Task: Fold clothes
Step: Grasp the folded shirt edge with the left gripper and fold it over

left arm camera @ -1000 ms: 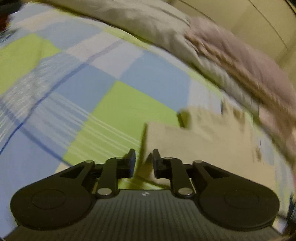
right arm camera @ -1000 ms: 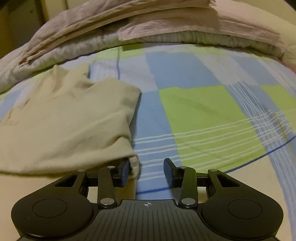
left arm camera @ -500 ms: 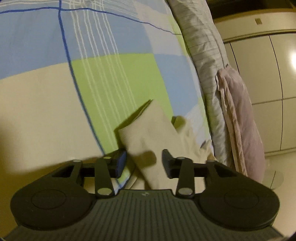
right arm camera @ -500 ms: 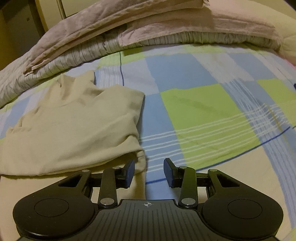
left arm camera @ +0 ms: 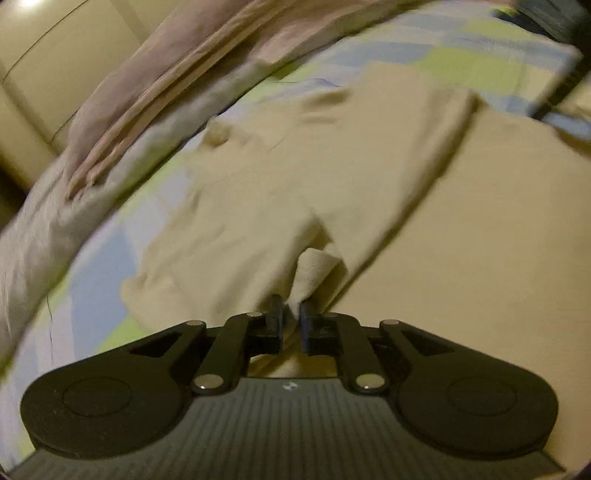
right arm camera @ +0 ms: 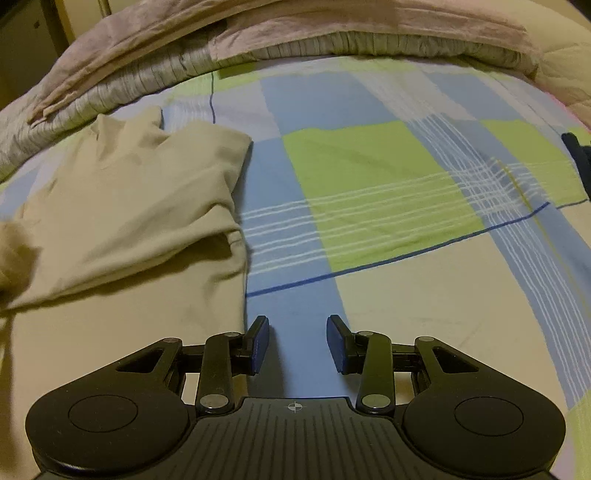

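The beige shirt (right arm camera: 125, 206) lies spread on the bed (right arm camera: 369, 177), over the checked sheet of blue, green and cream, on the side toward the heaped bedding. The grey striped quilt (right arm camera: 122, 85) and the pinkish cover (right arm camera: 258, 22) are bunched along the far edge of the mattress, just beyond the shirt's collar end.

Left tongs (left arm camera: 291, 319) now: they're down at the near edge of the shirt and the jaws are closing, nearly together, with a small raised fold of the beige fabric caught between the two pads. The cloth peaks up right in front of the tips, so it's a pinch on the hem area, though that view is smeared by motion and I can't say exactly which part of the garment it is. Beyond the shirt in that view, cream cupboard doors (left arm camera: 55, 74) show past the bedding.

Right tongs (right arm camera: 297, 343): spread apart, roughly halfway, nothing between them. They hover over a blue strip of the sheet, just beside the shirt's right edge, not touching the fabric. The left finger sits close to where the shirt's side fold ends; the right one is over bare sheet.

At the far left of the right-hand view a blurred beige lump (right arm camera: 14, 254) stands up from the shirt. A dark object (right arm camera: 580, 155) peeks in at the right edge; too little of it shows to tell what it is.
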Action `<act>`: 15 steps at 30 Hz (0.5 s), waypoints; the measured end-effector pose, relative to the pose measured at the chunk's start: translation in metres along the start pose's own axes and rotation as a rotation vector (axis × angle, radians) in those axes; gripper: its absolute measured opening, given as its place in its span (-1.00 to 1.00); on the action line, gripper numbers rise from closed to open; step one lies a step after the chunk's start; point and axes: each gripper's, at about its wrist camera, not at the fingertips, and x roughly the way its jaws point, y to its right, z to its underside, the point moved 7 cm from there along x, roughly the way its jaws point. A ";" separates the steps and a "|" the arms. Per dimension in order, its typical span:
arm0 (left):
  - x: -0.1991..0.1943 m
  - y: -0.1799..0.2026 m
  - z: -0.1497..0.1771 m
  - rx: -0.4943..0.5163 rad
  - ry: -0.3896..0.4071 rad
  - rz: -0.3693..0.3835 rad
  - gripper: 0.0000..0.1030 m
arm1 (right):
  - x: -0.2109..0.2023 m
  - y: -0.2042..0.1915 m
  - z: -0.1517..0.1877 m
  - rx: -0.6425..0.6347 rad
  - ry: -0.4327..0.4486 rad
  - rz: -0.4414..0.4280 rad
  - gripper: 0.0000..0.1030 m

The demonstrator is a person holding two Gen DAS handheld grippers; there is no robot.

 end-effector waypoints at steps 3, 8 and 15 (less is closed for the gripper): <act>-0.009 -0.026 -0.005 -0.282 0.010 0.124 -0.45 | -0.002 -0.002 -0.006 -0.022 0.016 -0.006 -0.25; -0.041 -0.055 -0.013 -0.583 0.129 0.342 -0.46 | -0.011 -0.012 -0.029 -0.044 0.103 -0.040 -0.25; 0.014 -0.074 -0.007 -0.763 0.055 0.197 -0.54 | 0.006 -0.051 -0.075 -0.094 0.258 -0.171 -0.26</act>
